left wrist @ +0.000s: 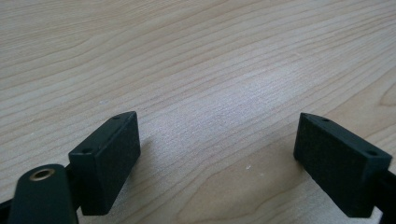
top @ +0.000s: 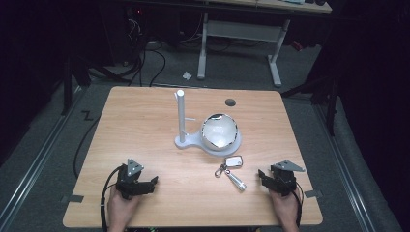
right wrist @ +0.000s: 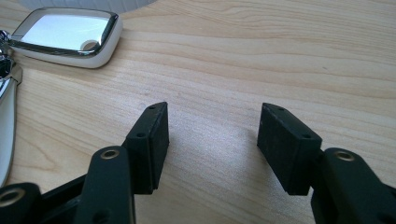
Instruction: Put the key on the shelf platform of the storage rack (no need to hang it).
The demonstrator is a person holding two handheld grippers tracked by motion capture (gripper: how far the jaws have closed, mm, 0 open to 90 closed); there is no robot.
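The wooden surface (top: 145, 130) sits in a dark room. Near its front edge I hold both tools low and level, pointing forward: the left tool (top: 153, 180) toward the front-left corner, the right tool (top: 261, 175) toward the front-right, each spread with nothing between. Just left of my right tool lies the keychain (top: 231, 169), within easy reach. Beyond, mid-surface, stands the white stand (top: 186, 130) with its bowl (top: 219, 131), likely the hanging place.

The high view looks down from above the near edge of the tabletop (top: 145, 121), facing forward. Each tongs camera sits low, very close to the wood. The key ring (right wrist: 70, 35) shows from above and by the right tongs.
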